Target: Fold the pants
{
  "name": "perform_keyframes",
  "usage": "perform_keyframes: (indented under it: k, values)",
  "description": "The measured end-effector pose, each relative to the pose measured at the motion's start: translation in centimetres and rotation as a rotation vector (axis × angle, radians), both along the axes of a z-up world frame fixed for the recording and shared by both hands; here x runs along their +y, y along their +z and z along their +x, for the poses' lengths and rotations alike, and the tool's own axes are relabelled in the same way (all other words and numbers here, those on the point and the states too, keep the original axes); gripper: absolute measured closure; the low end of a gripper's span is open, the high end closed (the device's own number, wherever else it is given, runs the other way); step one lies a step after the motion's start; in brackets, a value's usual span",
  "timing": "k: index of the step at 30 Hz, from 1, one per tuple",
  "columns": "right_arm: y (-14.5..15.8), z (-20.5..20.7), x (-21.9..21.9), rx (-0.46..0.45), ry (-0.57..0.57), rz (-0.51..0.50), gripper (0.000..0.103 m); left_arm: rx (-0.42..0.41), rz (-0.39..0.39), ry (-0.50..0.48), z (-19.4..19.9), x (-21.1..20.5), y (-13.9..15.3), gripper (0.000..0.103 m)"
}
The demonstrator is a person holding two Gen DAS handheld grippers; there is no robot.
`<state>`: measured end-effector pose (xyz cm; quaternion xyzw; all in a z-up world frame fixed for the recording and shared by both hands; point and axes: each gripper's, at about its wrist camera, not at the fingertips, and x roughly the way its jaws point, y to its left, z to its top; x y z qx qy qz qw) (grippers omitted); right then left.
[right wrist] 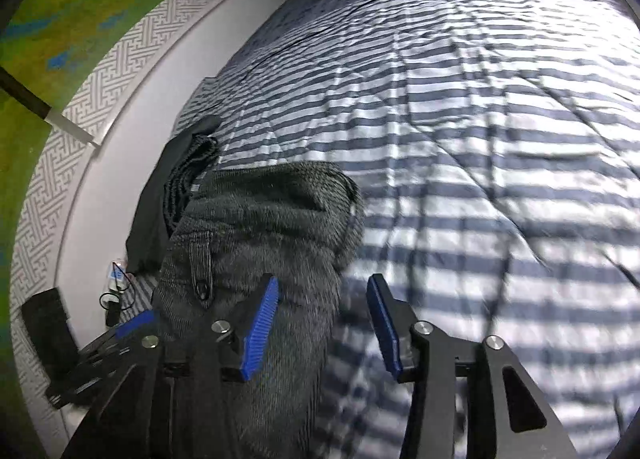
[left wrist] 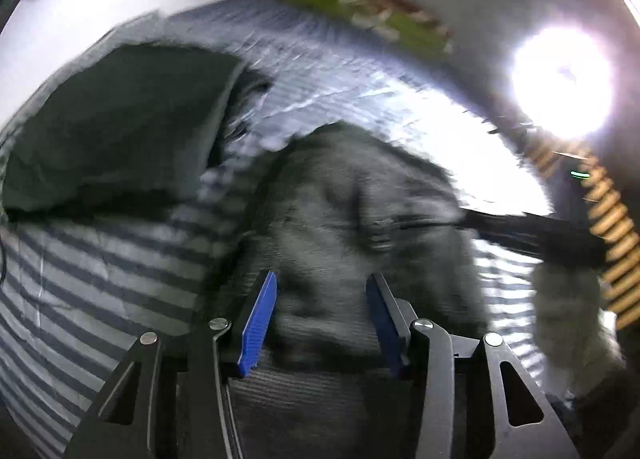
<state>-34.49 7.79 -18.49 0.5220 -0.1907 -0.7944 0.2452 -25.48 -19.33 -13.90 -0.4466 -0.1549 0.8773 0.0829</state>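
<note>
1. Since the pants (right wrist: 256, 227) are a thick grey corduroy-like cloth, I judge them soft and floppy but fairly heavy, not slippery, and in no danger of damage; they will sag wherever I do not support them.
2. They lie bunched on the striped bedsheet (right wrist: 480, 139), near its edge by the white wall (right wrist: 132, 131), with a darker piece of clothing (right wrist: 160, 195) just beyond them toward that wall.
3. My left gripper (left wrist: 322, 315) hangs over the pants with its blue pads apart, and I cannot see that it grips any cloth.
4. My right gripper (right wrist: 323, 317) is spread too, one pad over the pants and the other over the bedsheet.
5. I would take hold at the waistband by the belt loop (right wrist: 202, 259), where the cloth is doubled and firm.
6. No brand, label or writing is readable; the left view is blurred.
</note>
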Motion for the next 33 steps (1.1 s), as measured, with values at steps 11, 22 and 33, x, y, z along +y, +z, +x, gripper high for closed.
perform_keyframes:
  k: [11, 22, 33]
  values:
    - [-0.7, -3.0, -1.9, 0.005, 0.002, -0.123, 0.049, -0.147, 0.102, -0.247, 0.5, 7.2, -4.5, 0.053]
    - [4.2, -1.7, -4.1, 0.124, 0.037, -0.083, 0.088, 0.004, 0.177, -0.089, 2.5, 1.2, 0.4, 0.046]
    - [13.8, 6.6, -10.2, 0.404, 0.238, 0.065, 0.088, -0.088, 0.428, 0.081, 3.2, -8.0, -3.5, 0.046]
